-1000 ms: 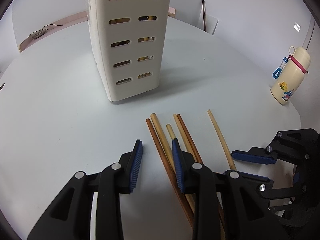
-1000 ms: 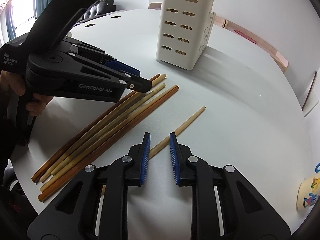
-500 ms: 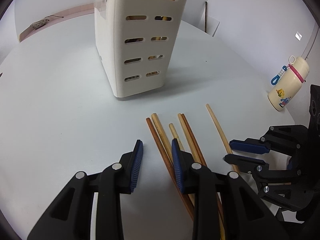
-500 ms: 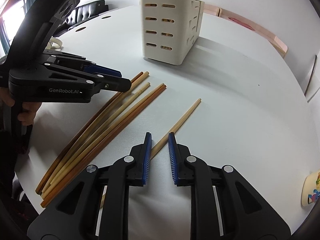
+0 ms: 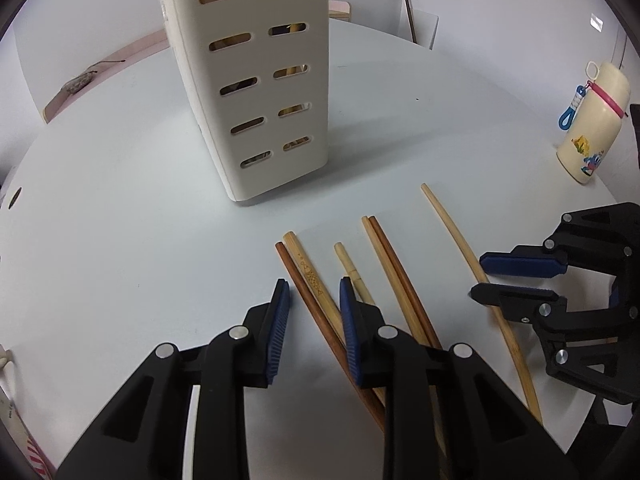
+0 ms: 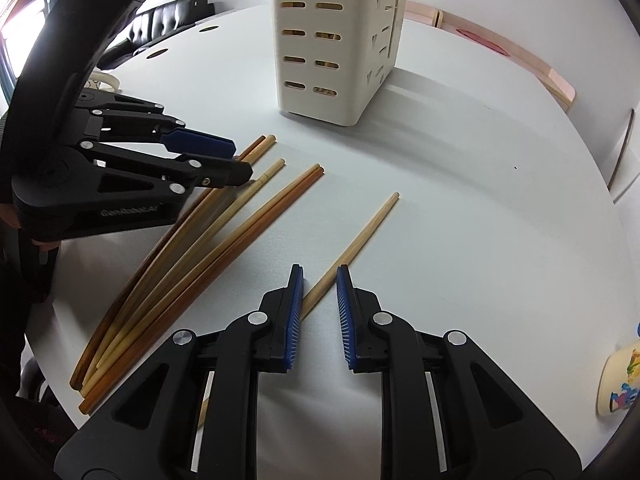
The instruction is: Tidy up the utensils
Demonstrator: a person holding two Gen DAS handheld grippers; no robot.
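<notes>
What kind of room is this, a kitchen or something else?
Probably an office or meeting room, not a kitchen. The chopsticks and slotted holder sit on a large round white table, with a black padded chair behind it and a child's water bottle near the edge.

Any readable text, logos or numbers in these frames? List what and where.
"GenRobot.AI": blurred, raised on the side of the left gripper.
Chopstick: small engraved marks, unreadable.
Bottle: cartoon picture only, no legible words.
Holder: no text.
</notes>
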